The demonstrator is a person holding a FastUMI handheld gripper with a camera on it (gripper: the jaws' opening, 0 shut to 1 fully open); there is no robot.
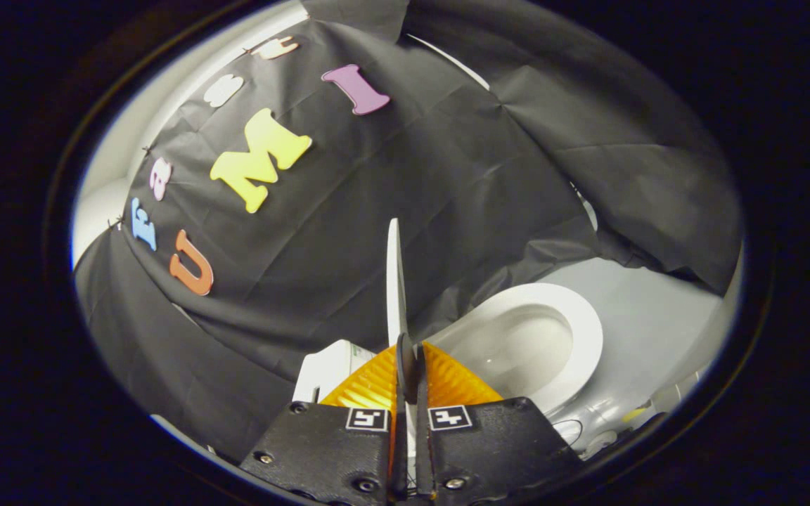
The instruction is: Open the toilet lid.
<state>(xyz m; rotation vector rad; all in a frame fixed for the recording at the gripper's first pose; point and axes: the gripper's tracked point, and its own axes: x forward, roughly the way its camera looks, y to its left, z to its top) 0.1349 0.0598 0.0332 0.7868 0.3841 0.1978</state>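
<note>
The white toilet lid [395, 281] stands raised, seen edge-on as a thin blade rising straight up from between my fingers. My gripper [408, 365] is shut on the lid's edge, both fingers pressing on it from either side. To the right of the fingers lies the open white toilet seat and bowl [553, 337], its inside bare. A white cistern block [331, 369] shows just left of the fingers.
The black booth cloth [447, 176] hangs close behind the toilet and drapes over its right side. Pale grey floor [651, 323] lies beyond the bowl. Small items sit on the floor near the bowl's base [630, 416].
</note>
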